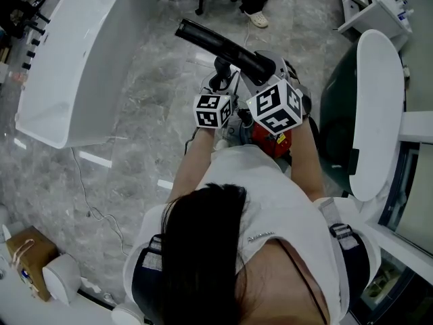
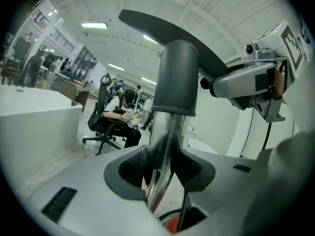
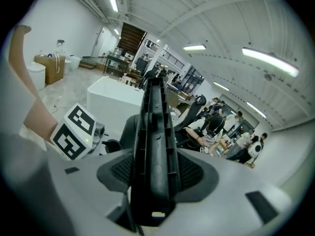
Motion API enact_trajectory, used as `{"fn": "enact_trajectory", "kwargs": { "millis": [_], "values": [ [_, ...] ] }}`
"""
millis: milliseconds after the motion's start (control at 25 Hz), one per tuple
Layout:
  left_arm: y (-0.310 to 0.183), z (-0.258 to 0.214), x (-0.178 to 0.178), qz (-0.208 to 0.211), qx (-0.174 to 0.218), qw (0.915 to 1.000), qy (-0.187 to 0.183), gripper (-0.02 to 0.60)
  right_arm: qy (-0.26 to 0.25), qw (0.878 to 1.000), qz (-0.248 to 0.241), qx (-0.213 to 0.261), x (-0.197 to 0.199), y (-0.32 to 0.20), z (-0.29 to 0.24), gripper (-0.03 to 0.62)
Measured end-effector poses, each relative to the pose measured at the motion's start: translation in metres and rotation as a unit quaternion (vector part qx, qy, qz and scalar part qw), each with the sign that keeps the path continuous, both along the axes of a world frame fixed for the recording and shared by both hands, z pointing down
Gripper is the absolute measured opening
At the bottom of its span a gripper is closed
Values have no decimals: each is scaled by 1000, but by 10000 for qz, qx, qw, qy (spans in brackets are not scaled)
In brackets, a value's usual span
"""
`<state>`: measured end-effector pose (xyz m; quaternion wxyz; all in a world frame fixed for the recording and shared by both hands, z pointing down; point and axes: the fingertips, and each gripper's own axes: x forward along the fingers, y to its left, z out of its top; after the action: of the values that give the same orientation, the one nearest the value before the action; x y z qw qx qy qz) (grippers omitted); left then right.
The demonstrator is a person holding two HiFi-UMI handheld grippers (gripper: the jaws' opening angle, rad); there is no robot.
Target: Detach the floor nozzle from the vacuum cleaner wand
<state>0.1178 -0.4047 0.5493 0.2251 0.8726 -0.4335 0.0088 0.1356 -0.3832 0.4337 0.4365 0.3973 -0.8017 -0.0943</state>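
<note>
While the left gripper (image 2: 165,170) is closed on the wand (image 2: 161,146), its dark ribbed pads pressing either side of the shiny tube, the right gripper (image 3: 155,172) is clamped on the floor nozzle (image 3: 153,132), whose black moulded body fills the gap between its pads.

From the left gripper's hold the wand runs straight ahead into a matt grey collar (image 2: 179,75). The nozzle sits just past that collar as a flat dark blade set at an angle across the tube's end. So the joint lies between the two grips, with the left gripper on the tube side and the right gripper on the part that must come off.

In my judgement the pull has to run along the wand's long axis, drawing the nozzle away from the collar without bending it sideways.

The wand is smooth polished metal, round and likely slippery under the pads. The nozzle is hard plastic, long and narrow, with ribs and recesses that offer purchase.

Seen from the head view, both grippers sit close together in front of the person, above a red part of the vacuum cleaner (image 1: 274,139) and over a grey marbled floor (image 1: 135,100).
</note>
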Motion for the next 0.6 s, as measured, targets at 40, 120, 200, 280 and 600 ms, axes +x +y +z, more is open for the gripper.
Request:
{"fn": "enact_trajectory", "kwargs": {
  "millis": [40,120,200,280,600],
  "values": [
    [0,0,1,32,21,10000,-28,150,16,10000,-29,-38,1,0,0,233],
    [1,-1,3,102,60,9999,-98,150,49,9999,-95,-131,1,0,0,233],
    [1,-1,2,121,74,9998,-122,149,79,9997,-153,-187,0,-1,-1,233],
    [2,-1,0,77,51,9999,-39,150,94,9997,-163,-142,-2,0,-2,233],
    [-3,1,-4,-103,-128,9997,203,155,-61,9995,-131,264,-10,1,-11,233]
  ]
}}
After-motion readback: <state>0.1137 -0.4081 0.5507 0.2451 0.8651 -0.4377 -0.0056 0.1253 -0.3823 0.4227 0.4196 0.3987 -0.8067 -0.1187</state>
